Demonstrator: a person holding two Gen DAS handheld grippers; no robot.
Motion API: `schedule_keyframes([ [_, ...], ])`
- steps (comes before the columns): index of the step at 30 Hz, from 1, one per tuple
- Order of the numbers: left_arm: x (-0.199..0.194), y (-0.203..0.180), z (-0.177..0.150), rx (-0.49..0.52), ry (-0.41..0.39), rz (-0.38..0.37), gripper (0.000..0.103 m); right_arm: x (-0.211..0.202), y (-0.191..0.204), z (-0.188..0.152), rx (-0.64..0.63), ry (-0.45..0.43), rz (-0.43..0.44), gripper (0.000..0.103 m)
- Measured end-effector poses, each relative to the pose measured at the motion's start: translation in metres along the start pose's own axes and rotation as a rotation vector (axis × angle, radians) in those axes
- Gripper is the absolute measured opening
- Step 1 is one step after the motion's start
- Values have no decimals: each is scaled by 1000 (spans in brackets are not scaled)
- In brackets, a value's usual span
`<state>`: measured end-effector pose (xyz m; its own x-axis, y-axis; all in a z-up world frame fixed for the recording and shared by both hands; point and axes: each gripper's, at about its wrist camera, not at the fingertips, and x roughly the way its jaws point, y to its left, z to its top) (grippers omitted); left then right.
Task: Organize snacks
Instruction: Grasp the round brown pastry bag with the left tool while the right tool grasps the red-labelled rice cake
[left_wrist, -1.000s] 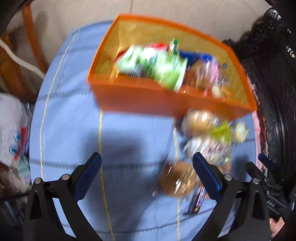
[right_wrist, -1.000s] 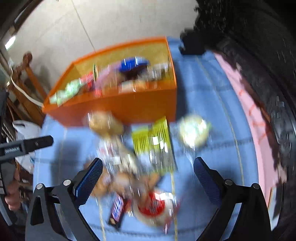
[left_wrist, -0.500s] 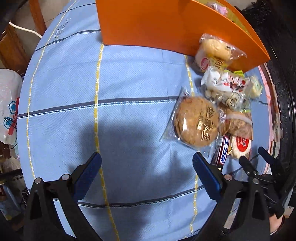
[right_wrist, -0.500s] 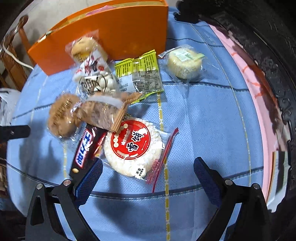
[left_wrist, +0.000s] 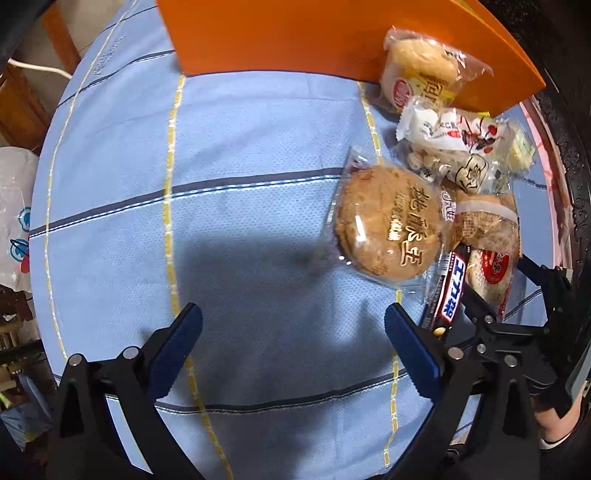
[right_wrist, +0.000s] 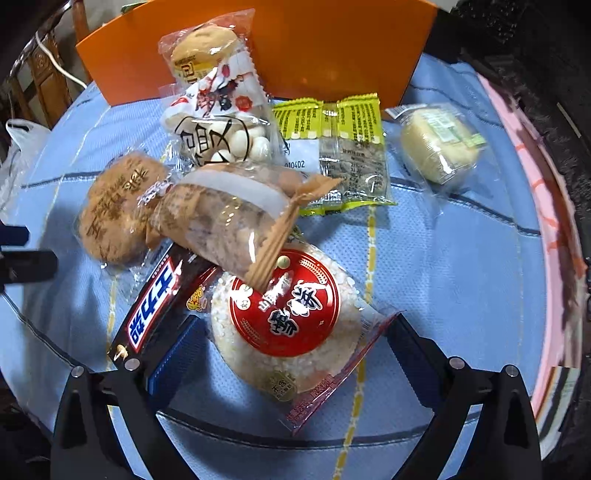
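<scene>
On the counter (left_wrist: 258, 147) we saw left gripper (left_wrist: 293, 345) fingers apart, empty | right gripper (right_wrist: 295, 354) fingers apart, straddling the rice cracker pack (right_wrist: 288, 325).

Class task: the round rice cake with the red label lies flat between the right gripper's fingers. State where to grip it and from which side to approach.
Grip the rice cake across its round edge, coming from the near, bottom side where the right gripper already straddles it. It lies flat, and a brown packet overlaps its far edge, so only the near half is free.

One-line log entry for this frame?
left gripper: open, over bare cloth | right gripper: open, straddling rice cracker pack | orange bin: behind the snack pile
</scene>
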<state>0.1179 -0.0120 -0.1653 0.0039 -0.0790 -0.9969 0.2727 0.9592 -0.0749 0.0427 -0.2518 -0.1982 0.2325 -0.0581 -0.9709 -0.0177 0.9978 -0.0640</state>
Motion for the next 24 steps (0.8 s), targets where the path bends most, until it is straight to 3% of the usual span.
schedule_keyframes([
  [2,4,-9,1,5,5,3,97,-2,-3,-2,-18,-12,18,89],
  [3,5,-15,3,8,3,7,97,-7,-4,-2,-40,-16,34,72],
  [4,5,-17,4,11,0,9,97,-10,-10,0,-28,-6,61,69],
  [12,8,-42,21,47,-35,24,98,-24,-76,-9,191,13,228,68],
  [18,5,-58,26,46,-33,-4,98,-21,-86,-23,229,35,252,68],
  [21,7,-63,33,21,-4,-60,98,-21,-83,-23,221,36,268,68],
  [24,17,-65,51,-8,19,-57,98,-24,-67,-26,210,34,274,68],
])
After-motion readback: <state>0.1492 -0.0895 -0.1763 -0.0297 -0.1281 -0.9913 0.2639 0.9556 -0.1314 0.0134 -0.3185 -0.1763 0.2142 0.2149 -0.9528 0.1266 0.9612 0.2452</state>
